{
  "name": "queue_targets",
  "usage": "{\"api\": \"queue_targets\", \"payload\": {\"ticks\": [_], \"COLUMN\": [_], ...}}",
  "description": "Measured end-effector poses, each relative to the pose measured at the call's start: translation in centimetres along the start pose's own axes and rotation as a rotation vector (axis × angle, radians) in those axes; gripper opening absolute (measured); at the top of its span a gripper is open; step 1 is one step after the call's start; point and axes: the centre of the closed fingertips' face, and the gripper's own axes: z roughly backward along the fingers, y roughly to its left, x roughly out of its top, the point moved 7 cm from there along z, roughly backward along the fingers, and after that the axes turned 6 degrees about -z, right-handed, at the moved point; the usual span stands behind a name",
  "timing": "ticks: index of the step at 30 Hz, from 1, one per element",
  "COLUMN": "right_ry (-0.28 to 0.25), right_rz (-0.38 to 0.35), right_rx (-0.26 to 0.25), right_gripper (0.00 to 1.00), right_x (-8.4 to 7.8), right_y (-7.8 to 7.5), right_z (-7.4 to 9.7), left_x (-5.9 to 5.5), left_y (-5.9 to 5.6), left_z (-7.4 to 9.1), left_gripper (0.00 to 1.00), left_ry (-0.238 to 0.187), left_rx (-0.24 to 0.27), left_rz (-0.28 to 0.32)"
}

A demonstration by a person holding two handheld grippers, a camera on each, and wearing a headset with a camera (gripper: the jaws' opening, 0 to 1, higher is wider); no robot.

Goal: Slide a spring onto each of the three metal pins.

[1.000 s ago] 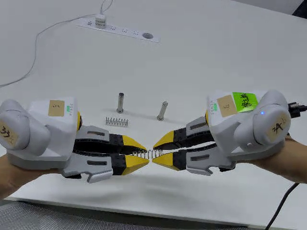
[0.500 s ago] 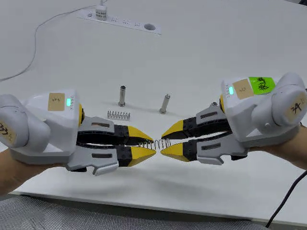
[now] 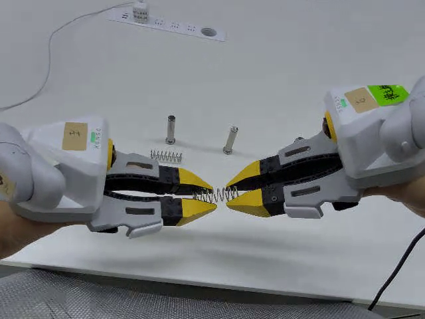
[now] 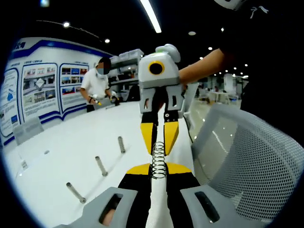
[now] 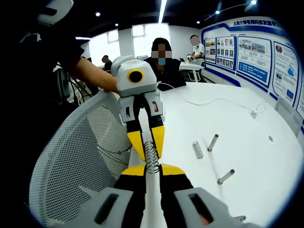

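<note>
In the head view, the left gripper (image 3: 211,198) and right gripper (image 3: 230,193) meet tip to tip above the table (image 3: 299,80), each pinching one end of a spring (image 3: 216,195). Beyond them are two upright pins (image 3: 170,129) and a second spring (image 3: 166,156), lying flat. In the left gripper view, the jaws clamp the spring's near end. In the right gripper view, the jaws grip the spring's other end likewise.

White moulded housing on left gripper (image 3: 212,197); grey jaw arms, black links, yellow wedge tips. On top a tan label (image 3: 75,135) with a handwritten digit, small green lamp (image 3: 95,136) beside it. The right gripper (image 3: 228,195) has the same build, with a tan patch (image 3: 359,100) plus a bright green sticker (image 3: 389,94), pen-marked. A black cable (image 3: 397,274) runs below it.
</note>
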Motion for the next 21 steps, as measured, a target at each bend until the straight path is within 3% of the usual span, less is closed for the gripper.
{"api": "queue_targets", "payload": {"ticks": [5, 10, 15, 21], "right_ry": [-0.048, -0.16, -0.171, -0.218], "right_rz": [-0.035, -0.116, -0.125, -0.138], "right_rx": [0.001, -0.006, -0.012, -0.021], "right_gripper": [0.11, 0.11, 0.11, 0.11], "right_x": [0.6, 1.7, 2.0, 2.8], "right_y": [-0.3, -0.7, -0.8, -0.9], "right_z": [0.3, 0.8, 0.8, 0.9], "left_x": [0.3, 0.6, 0.7, 0.8], "left_y": [0.6, 1.3, 1.7, 2.0], "left_z": [0.2, 0.4, 0.1, -0.3], "left_gripper": [0.1, 0.1, 0.1, 0.1], "left_ry": [0.008, -0.001, 0.008, 0.002], "left_rx": [0.001, 0.027, 0.034, 0.047], "left_rz": [-0.025, -0.028, -0.032, 0.011]}}
